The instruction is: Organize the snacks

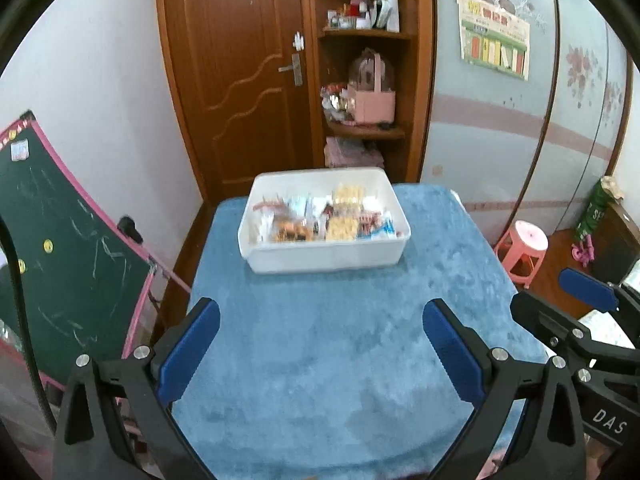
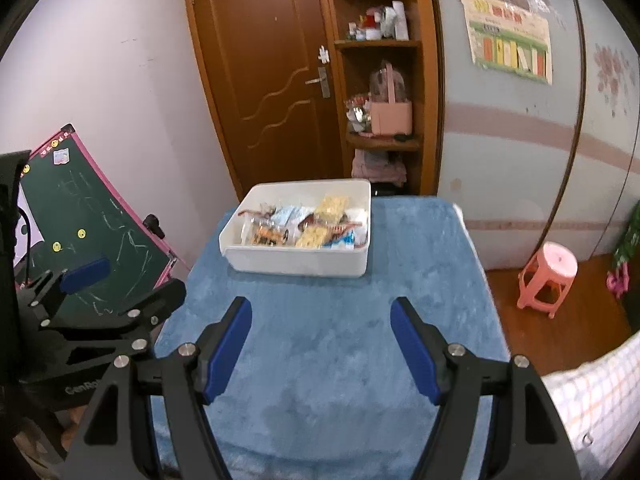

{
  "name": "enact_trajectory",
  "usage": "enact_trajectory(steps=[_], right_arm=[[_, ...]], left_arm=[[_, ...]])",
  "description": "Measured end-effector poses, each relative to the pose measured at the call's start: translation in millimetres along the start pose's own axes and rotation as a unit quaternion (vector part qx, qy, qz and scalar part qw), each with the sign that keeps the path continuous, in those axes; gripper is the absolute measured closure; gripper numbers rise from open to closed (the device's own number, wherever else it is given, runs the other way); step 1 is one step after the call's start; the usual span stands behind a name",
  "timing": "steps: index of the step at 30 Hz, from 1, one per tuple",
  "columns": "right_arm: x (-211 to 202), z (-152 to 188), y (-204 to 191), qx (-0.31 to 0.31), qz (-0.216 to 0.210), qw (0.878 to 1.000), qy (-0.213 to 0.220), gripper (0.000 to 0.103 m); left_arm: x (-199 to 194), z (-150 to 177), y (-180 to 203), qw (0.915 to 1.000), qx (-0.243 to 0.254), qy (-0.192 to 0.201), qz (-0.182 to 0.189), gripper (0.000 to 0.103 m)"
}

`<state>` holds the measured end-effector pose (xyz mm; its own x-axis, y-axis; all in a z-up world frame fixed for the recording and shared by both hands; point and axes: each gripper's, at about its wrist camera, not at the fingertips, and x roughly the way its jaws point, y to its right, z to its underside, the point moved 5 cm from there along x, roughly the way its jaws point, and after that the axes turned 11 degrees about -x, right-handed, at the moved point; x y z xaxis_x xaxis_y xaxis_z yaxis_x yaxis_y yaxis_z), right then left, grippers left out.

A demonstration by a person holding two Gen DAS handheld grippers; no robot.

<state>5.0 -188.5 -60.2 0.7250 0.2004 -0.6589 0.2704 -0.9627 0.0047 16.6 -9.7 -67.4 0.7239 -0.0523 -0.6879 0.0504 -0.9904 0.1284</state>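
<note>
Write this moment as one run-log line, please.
left gripper: open, empty | right gripper: open, empty | snacks: in white bin | blue cloth: bare

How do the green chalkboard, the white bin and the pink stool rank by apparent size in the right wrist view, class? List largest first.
1. green chalkboard, partly hidden by the left hand-held gripper
2. white bin
3. pink stool

The fisheye lens distorts the edges, so this ranks looks only, not true size.
</note>
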Motion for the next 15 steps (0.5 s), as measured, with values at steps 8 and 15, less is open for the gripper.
enact_trajectory(steps=[8,15], right_arm=[[-0.7,24.0,-1.1,0.007,0.011,1.0,-0.022,0.03],[0.8,25.3,0.1,0.007,0.009,1.0,-0.024,0.03]], left_arm=[[12.9,26.8,-5.3,0.9981,-0.016,-0.06,0.008,0.002],[8.6,22.6,-5.9,0.9988,-0.023,-0.043,0.004,0.002]])
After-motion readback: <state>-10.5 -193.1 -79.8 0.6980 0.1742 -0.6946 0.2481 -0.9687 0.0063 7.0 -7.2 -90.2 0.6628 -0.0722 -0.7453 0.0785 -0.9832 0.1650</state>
